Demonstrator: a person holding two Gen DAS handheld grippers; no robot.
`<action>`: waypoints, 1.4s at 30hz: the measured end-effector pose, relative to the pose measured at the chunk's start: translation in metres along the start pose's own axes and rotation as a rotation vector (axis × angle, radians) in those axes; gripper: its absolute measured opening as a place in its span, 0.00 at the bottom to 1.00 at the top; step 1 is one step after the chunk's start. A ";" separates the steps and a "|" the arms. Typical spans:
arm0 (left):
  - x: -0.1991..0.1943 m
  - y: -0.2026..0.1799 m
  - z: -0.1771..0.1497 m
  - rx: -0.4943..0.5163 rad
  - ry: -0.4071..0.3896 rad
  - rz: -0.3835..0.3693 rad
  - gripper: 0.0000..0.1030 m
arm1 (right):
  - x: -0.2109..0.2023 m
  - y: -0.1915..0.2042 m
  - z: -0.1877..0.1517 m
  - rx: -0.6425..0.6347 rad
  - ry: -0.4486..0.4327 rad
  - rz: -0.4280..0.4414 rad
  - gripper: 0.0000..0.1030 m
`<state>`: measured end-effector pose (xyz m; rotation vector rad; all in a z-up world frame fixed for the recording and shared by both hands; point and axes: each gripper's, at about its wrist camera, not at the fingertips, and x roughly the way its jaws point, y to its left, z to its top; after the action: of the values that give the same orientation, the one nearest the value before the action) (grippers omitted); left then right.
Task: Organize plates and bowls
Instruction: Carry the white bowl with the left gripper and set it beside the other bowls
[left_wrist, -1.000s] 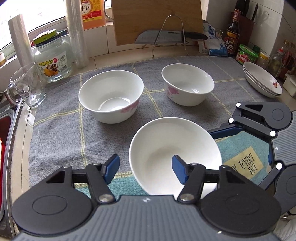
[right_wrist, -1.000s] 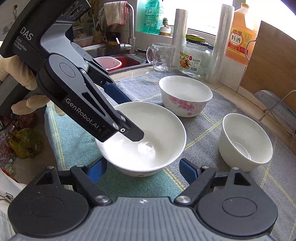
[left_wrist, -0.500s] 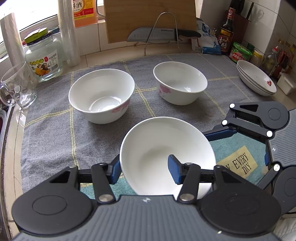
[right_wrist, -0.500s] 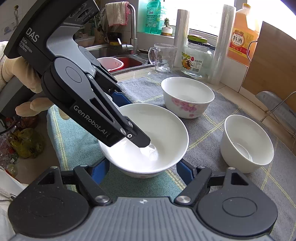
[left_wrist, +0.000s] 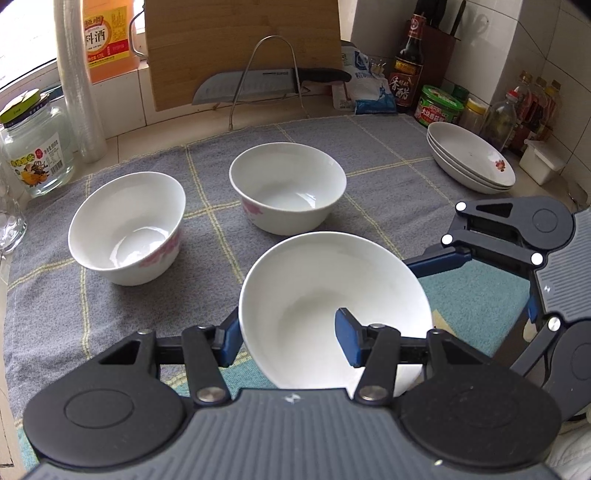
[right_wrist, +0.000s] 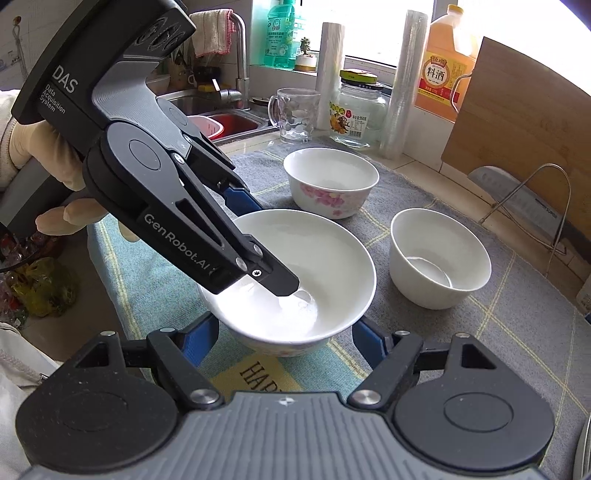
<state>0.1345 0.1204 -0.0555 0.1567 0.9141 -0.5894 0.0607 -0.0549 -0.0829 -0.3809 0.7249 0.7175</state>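
White wide bowl (left_wrist: 332, 295), lower centre, is now pinched by its rim in the left gripper (left_wrist: 288, 338), which has just closed; right gripper (right_wrist: 284, 336) has narrowed around its sides, so lifting can begin.

Cleaver (left_wrist: 245, 86) on wire rack (left_wrist: 266, 75) (against cutting board (left_wrist: 240, 40)), glass jar (left_wrist: 35, 147)

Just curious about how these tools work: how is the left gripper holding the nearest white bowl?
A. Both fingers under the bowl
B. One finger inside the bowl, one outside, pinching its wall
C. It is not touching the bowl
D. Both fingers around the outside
B: in the left wrist view the left gripper pinches the bowl wall, with one blue finger inside and the other outside.
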 end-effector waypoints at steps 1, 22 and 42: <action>0.003 -0.004 0.002 0.008 -0.001 -0.010 0.50 | -0.003 -0.003 -0.003 0.004 0.004 -0.009 0.81; 0.057 -0.064 0.034 0.100 0.024 -0.128 0.50 | -0.036 -0.047 -0.048 0.104 0.076 -0.115 0.81; 0.065 -0.067 0.039 0.090 0.004 -0.150 0.61 | -0.030 -0.059 -0.054 0.133 0.094 -0.114 0.81</action>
<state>0.1554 0.0232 -0.0753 0.1715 0.9083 -0.7702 0.0612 -0.1392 -0.0944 -0.3328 0.8285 0.5438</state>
